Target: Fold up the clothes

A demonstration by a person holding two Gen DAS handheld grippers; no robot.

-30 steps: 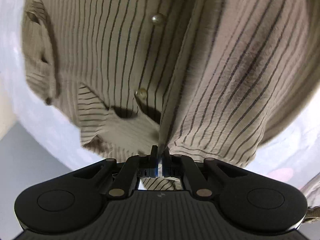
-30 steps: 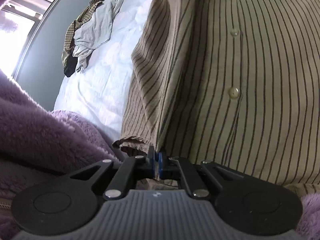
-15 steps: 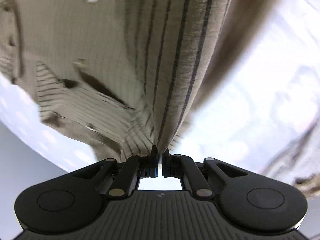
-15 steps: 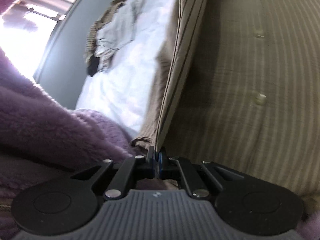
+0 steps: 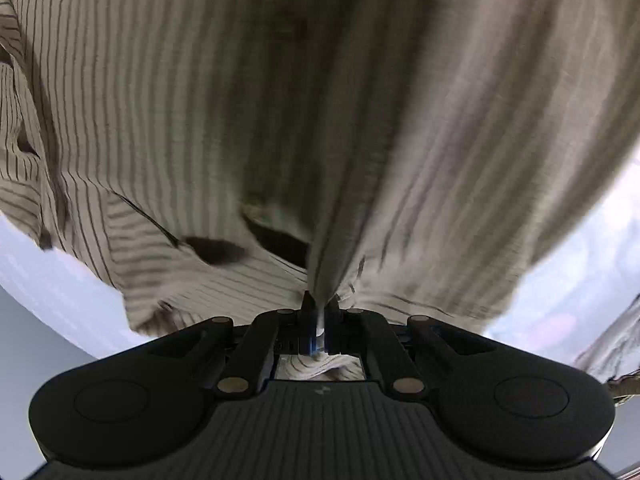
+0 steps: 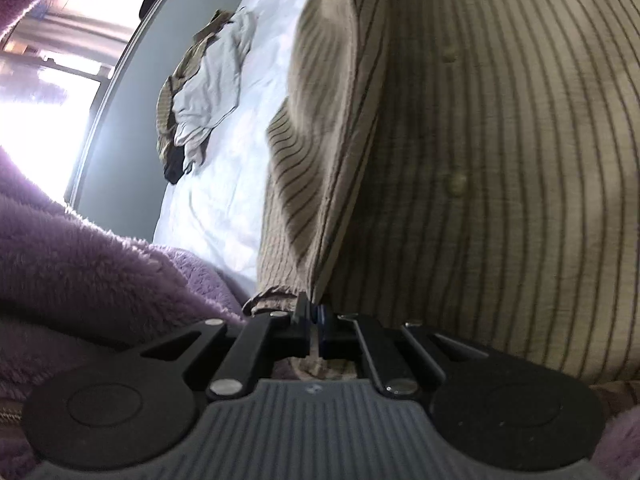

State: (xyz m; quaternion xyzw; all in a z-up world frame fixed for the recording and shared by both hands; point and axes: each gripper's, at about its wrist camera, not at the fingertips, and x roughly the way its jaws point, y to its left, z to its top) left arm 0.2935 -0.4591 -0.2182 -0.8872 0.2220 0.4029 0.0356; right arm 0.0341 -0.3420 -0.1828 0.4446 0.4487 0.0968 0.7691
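- Pinching striped shirt (image 5: 280, 120) hem: left gripper (image 5: 319, 312) jaws pressed on fabric, shirt again fills view after half-second-ago swing.
- Right gripper (image 6: 314, 316) jaws likewise clamped on shirt edge; shirt spread over bed (image 6: 224, 184), sharper now.

One striped shirt (image 6: 500, 160), with two buttons (image 6: 457, 182) visible on its front. Two grippers: left gripper (image 5: 319, 312), right gripper (image 6: 314, 314). One white sheet (image 6: 224, 184). One heap of clothes (image 6: 200, 100). One purple fleece (image 6: 80, 256). One window (image 6: 44, 80).
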